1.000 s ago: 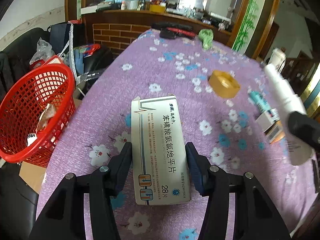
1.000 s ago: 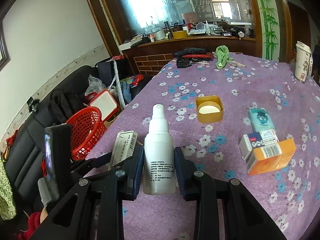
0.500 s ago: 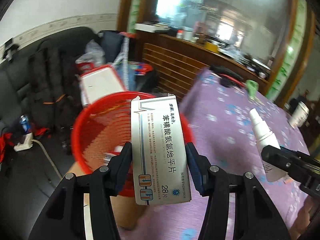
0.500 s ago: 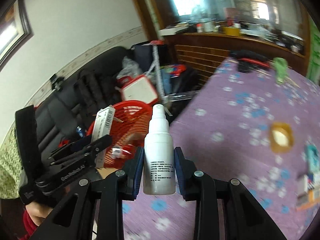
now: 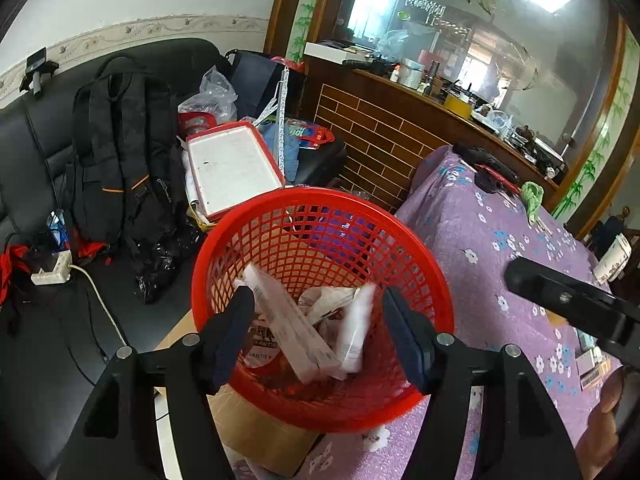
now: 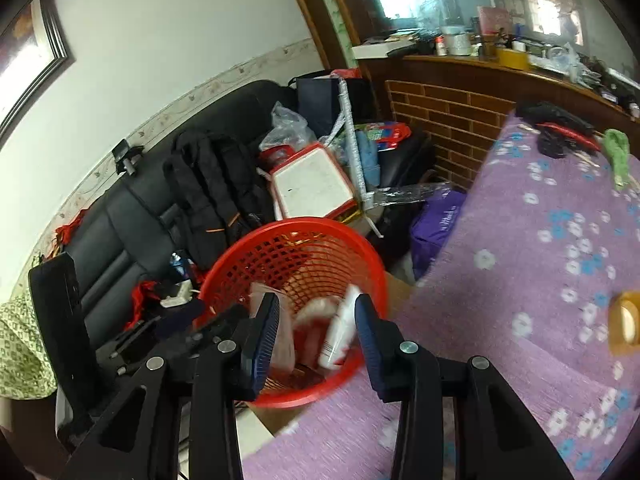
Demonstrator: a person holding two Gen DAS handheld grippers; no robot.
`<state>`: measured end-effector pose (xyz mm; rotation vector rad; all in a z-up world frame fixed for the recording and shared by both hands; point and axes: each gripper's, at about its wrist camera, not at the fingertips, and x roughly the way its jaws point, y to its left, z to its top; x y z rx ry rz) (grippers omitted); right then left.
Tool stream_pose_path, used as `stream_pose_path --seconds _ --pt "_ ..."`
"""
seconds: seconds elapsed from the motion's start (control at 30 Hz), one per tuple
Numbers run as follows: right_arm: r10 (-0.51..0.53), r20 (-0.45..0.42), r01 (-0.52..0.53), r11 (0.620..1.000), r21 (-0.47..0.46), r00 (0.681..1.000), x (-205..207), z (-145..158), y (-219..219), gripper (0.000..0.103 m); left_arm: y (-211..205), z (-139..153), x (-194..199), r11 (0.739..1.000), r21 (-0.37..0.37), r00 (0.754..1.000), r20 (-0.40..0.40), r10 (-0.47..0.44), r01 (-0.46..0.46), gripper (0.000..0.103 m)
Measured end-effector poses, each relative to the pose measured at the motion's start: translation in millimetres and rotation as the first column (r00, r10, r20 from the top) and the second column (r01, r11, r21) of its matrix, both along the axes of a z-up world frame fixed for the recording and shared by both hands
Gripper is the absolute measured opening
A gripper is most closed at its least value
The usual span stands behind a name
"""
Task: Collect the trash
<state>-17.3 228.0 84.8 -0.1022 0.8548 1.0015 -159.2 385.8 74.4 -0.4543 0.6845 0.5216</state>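
The red basket [image 5: 320,240] stands on a cardboard box [image 5: 256,432], just beside the edge of the table with the purple flowered cloth [image 5: 500,248]; on its far side a black sofa [image 5: 40,128] with a black backpack [image 5: 120,152] and a white tray with red rim [image 5: 232,168] are near it. Its round mouth faces up and is wide open.

Inside the basket the medicine box [image 5: 292,328] lies tilted. Its long axis runs from the upper left wall down toward the basket floor. Just beside it on the right is the white spray bottle [image 5: 356,328], blurred. Its long axis is almost upright and leans a little; in the right wrist view [image 6: 340,328] the nozzle end points up toward the rim. Crumpled paper [image 5: 324,300] lies between and behind them.

The left gripper [image 5: 320,332] hangs over the basket mouth. Its jaws are opening and grip nothing; the box is well below them. The right gripper [image 6: 316,332] is also over the basket, near the table-side rim. Its jaws are opening too, and its pads do not press on the bottle.
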Motion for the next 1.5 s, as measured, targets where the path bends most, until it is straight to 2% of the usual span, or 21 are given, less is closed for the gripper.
stream_pose_path --seconds 0.13,0.3,0.4,0.53,0.67,0.73,0.87,0.9,1.0,1.07,1.13,1.23,1.27,1.3,1.33,1.4,1.5 --pt "-0.039 0.010 0.039 0.999 -0.010 0.999 -5.9 -3.5 -43.1 0.042 -25.9 1.2 2.6 0.998 -0.004 0.998 0.018 -0.060 0.060 0.065" --pt "-0.115 -0.003 0.115 0.993 -0.016 0.993 -11.2 -13.4 -109.6 0.042 -88.5 -3.9 18.9 0.983 0.021 0.983 -0.003 -0.182 0.182 0.066" --pt "-0.168 -0.022 0.168 0.986 -0.019 0.985 -10.7 -22.1 -156.2 0.042 -124.6 -8.7 34.8 0.965 0.034 0.965 -0.026 -0.261 0.261 0.066" --pt "-0.268 -0.050 0.268 0.963 -0.016 0.962 -2.2 -31.9 -221.1 0.042 -178.0 -17.5 56.7 0.928 0.038 0.927 -0.069 -0.368 0.371 0.066" --pt "-0.396 -0.082 0.398 0.918 -0.002 0.914 17.7 -34.7 -286.5 0.042 -235.0 -16.2 77.9 0.871 0.057 0.871 -0.099 -0.481 0.488 0.066" --pt "-0.484 -0.095 0.488 0.873 0.013 0.870 36.5 -33.0 -328.3 0.042 -262.3 -12.7 85.2 0.839 0.083 0.842 -0.112 -0.529 0.538 0.066" --pt "-0.603 -0.124 0.609 0.793 0.012 0.788 74.9 -36.0 -382.7 0.042 -306.7 -8.3 97.3 0.770 0.121 0.779 -0.129 -0.613 0.626 0.066" --pt "-0.627 -0.136 0.631 0.775 -0.014 0.767 89.2 -41.6 -393.7 0.042 -317.8 -8.5 100.7 0.754 0.124 0.764 -0.130 -0.632 0.645 0.066" --pt "-0.649 -0.223 0.668 0.744 0.009 0.727 112.2 -58.3 -414.5 0.042 -338.9 -11.7 107.9 0.719 0.124 0.730 -0.141 -0.669 0.683 0.066" --pt "-0.644 -0.262 0.666 0.746 -0.006 0.719 122.9 -70.2 -415.5 0.043 -349.4 -15.9 111.4 0.699 0.122 0.710 -0.155 -0.687 0.704 0.066" --pt "-0.600 -0.304 0.638 0.770 0.032 0.740 121.5 -74.3 -414.3 0.043 -354.3 -17.8 111.7 0.683 0.127 0.694 -0.165 -0.701 0.720 0.066" --pt "-0.478 -0.326 0.523 0.850 0.062 0.816 106.0 -72.0 -386.9 0.043 -354.1 -17.9 111.8 0.671 0.143 0.686 -0.172 -0.707 0.728 0.071" --pt "-0.437 -0.344 0.488 0.870 0.072 0.831 101.7 -72.2 -378.6 0.043 -352.0 -17.2 111.2 0.672 0.144 0.688 -0.170 -0.706 0.726 0.071" --pt "-0.338 -0.395 0.409 0.906 0.109 0.854 93.6 -71.4 -365.6 0.043 -349.4 -16.8 111.9 0.678 0.143 0.692 -0.169 -0.701 0.721 0.071" --pt "-0.279 -0.414 0.363 0.921 0.140 0.867 89.0 -69.3 -358.5 0.043 -347.4 -16.5 111.9 0.682 0.141 0.696 -0.169 -0.698 0.718 0.071" --pt "-0.281 -0.361 0.348 0.927 0.137 0.889 76.9 -59.0 -354.5 0.043 -343.3 -16.4 112.1 0.685 0.136 0.698 -0.167 -0.696 0.716 0.072" --pt "-0.357 -0.274 0.399 0.910 0.115 0.893 70.5 -42.5 -363.6 0.043 -339.8 -17.0 114.7 0.684 0.146 0.699 -0.177 -0.693 0.715 0.073"
